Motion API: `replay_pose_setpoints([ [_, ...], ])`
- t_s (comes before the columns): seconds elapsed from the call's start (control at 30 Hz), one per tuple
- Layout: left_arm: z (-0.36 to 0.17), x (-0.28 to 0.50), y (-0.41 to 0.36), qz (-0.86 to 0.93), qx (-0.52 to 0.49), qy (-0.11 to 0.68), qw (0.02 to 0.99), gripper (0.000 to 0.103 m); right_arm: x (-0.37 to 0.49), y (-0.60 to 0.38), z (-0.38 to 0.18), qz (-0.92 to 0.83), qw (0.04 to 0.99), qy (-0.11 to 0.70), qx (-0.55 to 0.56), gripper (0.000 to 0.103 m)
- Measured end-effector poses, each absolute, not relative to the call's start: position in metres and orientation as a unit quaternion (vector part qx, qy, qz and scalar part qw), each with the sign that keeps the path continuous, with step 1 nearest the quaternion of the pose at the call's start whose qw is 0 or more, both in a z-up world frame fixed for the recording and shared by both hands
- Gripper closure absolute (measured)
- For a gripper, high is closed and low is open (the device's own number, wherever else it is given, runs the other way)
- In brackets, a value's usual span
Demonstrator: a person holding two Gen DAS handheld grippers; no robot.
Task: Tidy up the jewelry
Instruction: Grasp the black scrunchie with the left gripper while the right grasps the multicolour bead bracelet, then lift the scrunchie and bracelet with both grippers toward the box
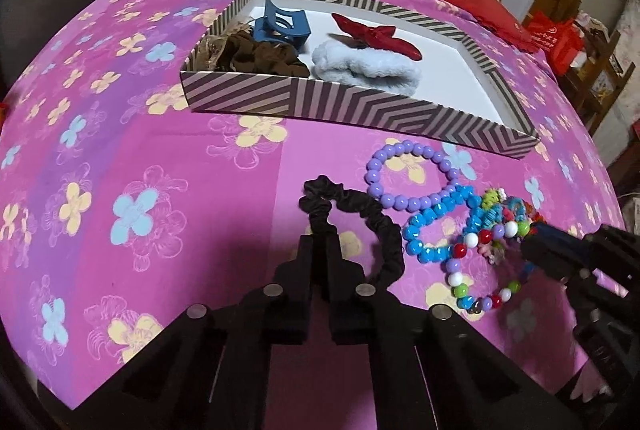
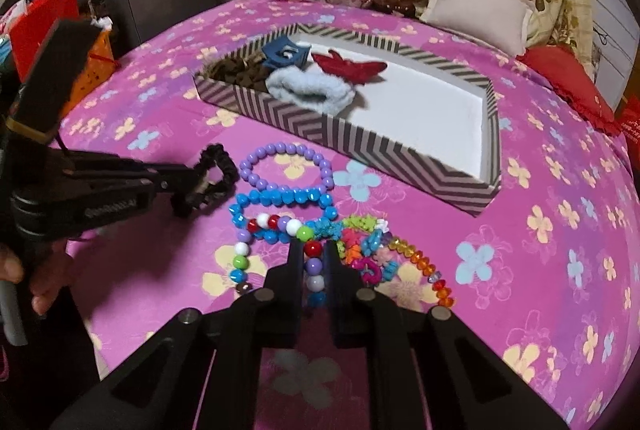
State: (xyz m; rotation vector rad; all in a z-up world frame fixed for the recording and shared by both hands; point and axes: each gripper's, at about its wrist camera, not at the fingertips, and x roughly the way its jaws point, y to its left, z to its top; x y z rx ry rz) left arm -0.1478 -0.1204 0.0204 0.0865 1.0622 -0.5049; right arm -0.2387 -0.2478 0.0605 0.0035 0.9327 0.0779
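Pink floral bedspread (image 1: 140,158), covering the whole work surface. Striped shallow box (image 1: 320,102), white inside, resting on the spread and holding 4 pieces at its left end: brown scrunchie (image 1: 260,58), pale blue fluffy scrunchie (image 1: 368,70), red bow (image 1: 376,34), blue claw clip (image 1: 280,26). Left gripper (image 1: 320,242), fingers pinched together on the black scrunchie (image 1: 360,214) (its loop lies on the spread, in front of the box). Right gripper (image 2: 314,254), fingers closed narrowly on the multicoloured bead bracelet (image 2: 312,250). Beside these, in a touching cluster: purple bead bracelet (image 2: 288,166), blue bead bracelet (image 2: 280,198), orange bead bracelet (image 2: 424,266).
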Motion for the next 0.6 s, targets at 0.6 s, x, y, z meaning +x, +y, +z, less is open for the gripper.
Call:
replay_pose_setpoints([
  [0.6, 0.064, -0.16, -0.106, -0.265, 0.04, 0.471, 0.841, 0.099, -0.249, -0.245, 0.105, 0.042, 0.913, 0.406, 0.005, 0.093],
])
